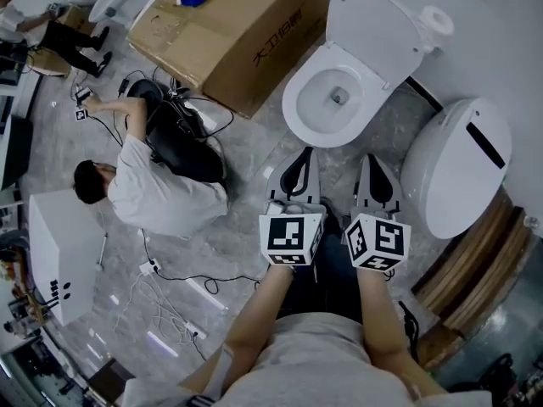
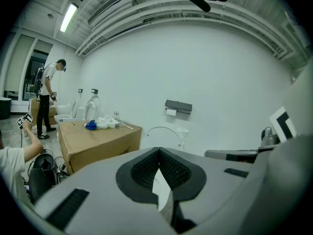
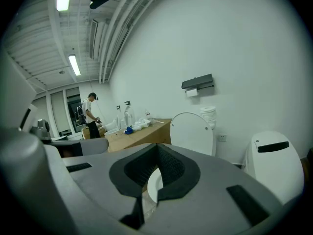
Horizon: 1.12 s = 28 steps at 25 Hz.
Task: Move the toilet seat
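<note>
– White seat [image 1: 297, 108]: position, handling?
– Down on bowl, lid [image 1: 373, 24] raised, just ahead of left gripper [image 1: 299, 153] and right gripper [image 1: 374, 159], both closed, empty. Probably stiff, light, slick, hinged plastic; take front rim.

The white toilet seat [image 1: 373, 25] has its round lid lifted up. It stands almost straight, near the wall, joined to the back edge of the open toilet bowl [image 1: 299, 108].
</note>
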Tool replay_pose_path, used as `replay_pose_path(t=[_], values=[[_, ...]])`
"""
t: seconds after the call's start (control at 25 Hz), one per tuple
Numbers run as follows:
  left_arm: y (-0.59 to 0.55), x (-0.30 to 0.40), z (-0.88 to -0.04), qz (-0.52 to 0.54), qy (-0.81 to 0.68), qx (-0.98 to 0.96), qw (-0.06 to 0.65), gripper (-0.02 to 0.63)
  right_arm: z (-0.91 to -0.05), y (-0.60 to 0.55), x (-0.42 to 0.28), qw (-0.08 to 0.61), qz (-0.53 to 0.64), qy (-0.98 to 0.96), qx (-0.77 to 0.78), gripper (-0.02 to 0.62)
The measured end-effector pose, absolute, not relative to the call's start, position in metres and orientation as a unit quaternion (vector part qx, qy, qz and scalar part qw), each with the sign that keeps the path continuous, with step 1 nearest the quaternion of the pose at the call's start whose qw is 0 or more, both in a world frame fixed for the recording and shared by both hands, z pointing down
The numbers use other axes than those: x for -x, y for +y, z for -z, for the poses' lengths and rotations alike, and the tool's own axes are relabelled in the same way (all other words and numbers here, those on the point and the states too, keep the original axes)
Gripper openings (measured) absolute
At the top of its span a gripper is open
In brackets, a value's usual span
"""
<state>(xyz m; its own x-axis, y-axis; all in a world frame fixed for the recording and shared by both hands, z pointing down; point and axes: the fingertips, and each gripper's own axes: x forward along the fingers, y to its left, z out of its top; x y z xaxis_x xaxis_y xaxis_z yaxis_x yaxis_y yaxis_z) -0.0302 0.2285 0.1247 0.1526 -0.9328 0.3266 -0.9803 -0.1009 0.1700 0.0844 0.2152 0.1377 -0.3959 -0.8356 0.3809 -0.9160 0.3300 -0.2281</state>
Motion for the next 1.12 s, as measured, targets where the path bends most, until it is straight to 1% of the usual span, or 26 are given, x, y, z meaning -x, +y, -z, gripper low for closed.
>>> replay_pose_path(t=[0.24,0.64,1.12], values=[[0.198,0.032,-0.125,-0.063,-0.659,-0.728,0.178,0.014,-0.142,0.185,-0.084,0.103,-0.208,-0.817,-0.528,0.017],[0.183,0.047,-0.139,-0.076,-0.672,-0.712,0.188,0.014,-0.153,0.16,-0.074,0.106,-0.218,-0.819,-0.519,0.017],[0.153,0.071,-0.162,-0.083,-0.66,-0.713,0.221,0.014,-0.166,0.129,-0.053,0.117,-0.228,-0.806,-0.533,0.017]])
